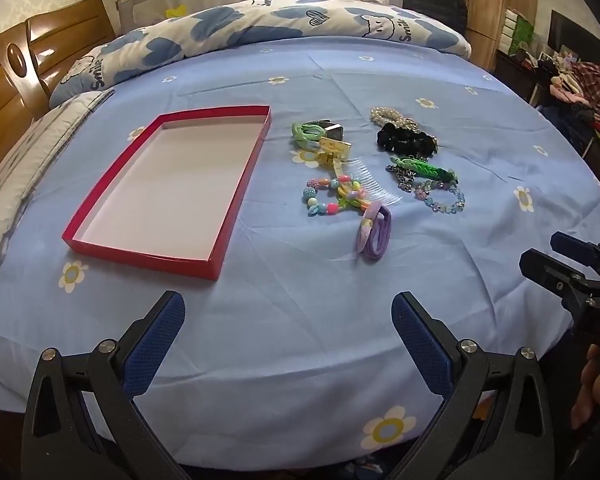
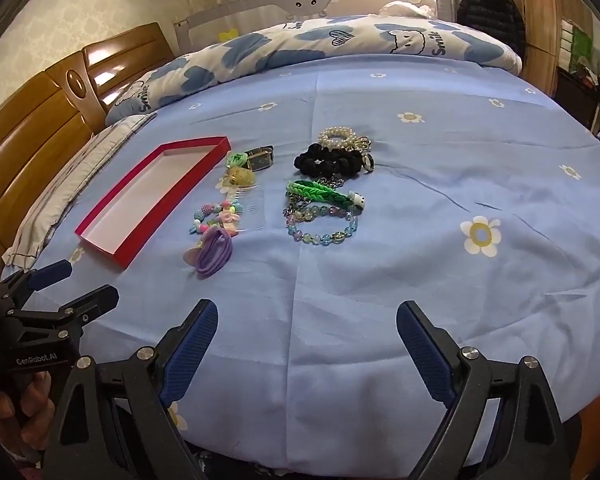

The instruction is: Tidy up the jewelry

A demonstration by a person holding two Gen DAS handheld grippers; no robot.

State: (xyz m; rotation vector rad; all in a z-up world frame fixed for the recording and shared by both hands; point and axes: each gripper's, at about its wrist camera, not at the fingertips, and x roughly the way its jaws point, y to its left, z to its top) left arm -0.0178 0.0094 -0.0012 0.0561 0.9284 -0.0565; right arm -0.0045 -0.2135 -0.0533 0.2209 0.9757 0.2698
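Observation:
An empty red tray (image 1: pixel 236 200) (image 2: pixel 112 254) lies on the blue sheet, left of a loose pile of jewelry. The pile holds a purple hair tie (image 1: pixel 374 236) (image 2: pixel 216 256), a colourful bead bracelet (image 1: pixel 324 198) (image 2: pixel 216 218), a clear comb (image 1: pixel 374 182), a green braided bracelet (image 1: pixel 424 168) (image 2: pixel 320 194), a glass bead bracelet (image 1: pixel 444 198) (image 2: pixel 324 224), a black scrunchie (image 1: pixel 406 140) (image 2: pixel 332 162), a pearl band (image 1: pixel 392 116) (image 2: pixel 336 136) and a watch (image 1: pixel 334 132) (image 2: pixel 262 158). My left gripper (image 1: pixel 288 332) (image 2: pixel 74 282) is open and empty, near the bed's front. My right gripper (image 2: pixel 306 336) (image 1: pixel 554 254) is open and empty, in front of the pile.
A blue-and-white quilt (image 1: pixel 260 32) (image 2: pixel 340 44) lies rolled along the far side of the bed. A wooden headboard (image 1: pixel 16 92) (image 2: pixel 40 128) and a pillow (image 1: pixel 24 160) stand at the left. Cluttered furniture (image 1: pixel 572 88) is at the right.

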